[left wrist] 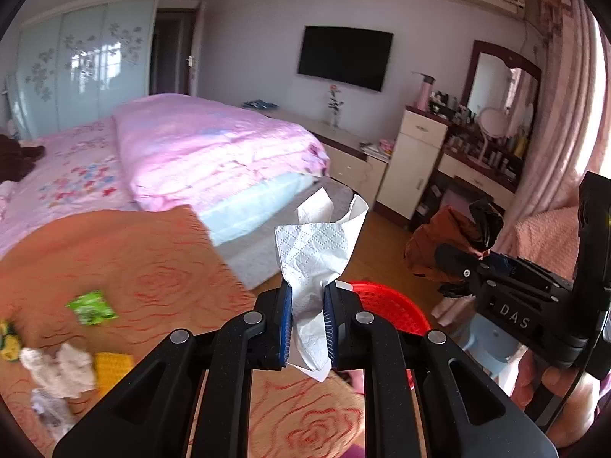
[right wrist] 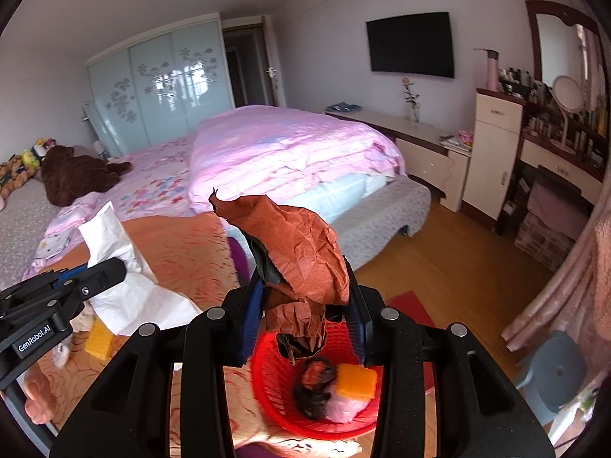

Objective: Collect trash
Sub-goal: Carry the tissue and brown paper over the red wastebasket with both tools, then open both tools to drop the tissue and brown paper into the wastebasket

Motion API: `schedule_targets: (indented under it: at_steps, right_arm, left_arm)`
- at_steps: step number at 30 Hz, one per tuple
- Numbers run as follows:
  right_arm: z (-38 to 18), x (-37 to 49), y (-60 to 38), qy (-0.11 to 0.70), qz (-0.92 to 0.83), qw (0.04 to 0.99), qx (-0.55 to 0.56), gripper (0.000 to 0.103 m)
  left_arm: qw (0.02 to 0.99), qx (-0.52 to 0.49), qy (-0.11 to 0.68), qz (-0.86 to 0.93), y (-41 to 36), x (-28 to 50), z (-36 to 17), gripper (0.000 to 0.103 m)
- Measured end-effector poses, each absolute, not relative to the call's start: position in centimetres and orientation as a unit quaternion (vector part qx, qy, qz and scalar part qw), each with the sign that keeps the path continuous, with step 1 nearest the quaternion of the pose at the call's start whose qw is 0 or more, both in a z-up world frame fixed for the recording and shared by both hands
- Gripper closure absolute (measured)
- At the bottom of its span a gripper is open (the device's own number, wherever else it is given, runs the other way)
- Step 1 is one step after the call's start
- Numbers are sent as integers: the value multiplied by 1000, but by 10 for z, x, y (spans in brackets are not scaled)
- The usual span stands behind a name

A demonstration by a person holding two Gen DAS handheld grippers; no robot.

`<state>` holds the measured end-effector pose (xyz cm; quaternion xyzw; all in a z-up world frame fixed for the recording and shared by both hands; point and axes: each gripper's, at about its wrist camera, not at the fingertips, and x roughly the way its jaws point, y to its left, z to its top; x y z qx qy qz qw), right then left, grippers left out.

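Observation:
My left gripper (left wrist: 307, 301) is shut on a white paper tissue (left wrist: 317, 252) and holds it up above the orange bedspread's edge; it also shows in the right wrist view (right wrist: 114, 263). My right gripper (right wrist: 305, 301) is shut on a crumpled brown paper (right wrist: 305, 252), held just above the red basket (right wrist: 275, 381). The basket holds an orange block, a pink piece and a dark crumpled wad. The basket's rim shows past my left fingers (left wrist: 389, 305). The right gripper with the brown paper is at the right in the left wrist view (left wrist: 450, 244).
On the orange bedspread (left wrist: 133, 259) lie a green wrapper (left wrist: 91, 307), a crumpled white tissue (left wrist: 57, 370), a yellow block (left wrist: 112, 370) and a yellow-green item (left wrist: 7, 339). A pink bed (right wrist: 267, 152), a dresser (right wrist: 496, 160) and a blue stool (right wrist: 553, 366) stand around.

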<state>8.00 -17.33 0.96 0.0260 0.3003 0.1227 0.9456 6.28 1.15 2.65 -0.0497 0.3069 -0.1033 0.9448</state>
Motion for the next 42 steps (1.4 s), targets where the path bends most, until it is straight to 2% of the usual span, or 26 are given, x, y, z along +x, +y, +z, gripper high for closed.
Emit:
schedule_targets:
  at_steps: [16,22,25,30,37,42]
  right_arm:
    - [-40,111,-203,363,82,927,37,65]
    - [-60,118,-203,386,80,918,40,65]
    - [-65,121,-204,392,79,916,40,63]
    - [-68,123,-203,397,79,914,40,53]
    - [-68,122,-207,391,70,917,45,37]
    - [-67,121,-206,388,69,918,44,35]
  left_arm:
    - [915,-27,376,-146,-51,113,-34,88]
    - [906,-16,392,-156,-62,118,-49,72]
    - [906,-16,394,-156,-62,118,-52,60]
    - [906,-24,394,-153,-57,118,-51,47]
    - [909,-34,391,-144,-45,115,-50,40]
    - [913,-36,383,-134,-37,110,-45,40]
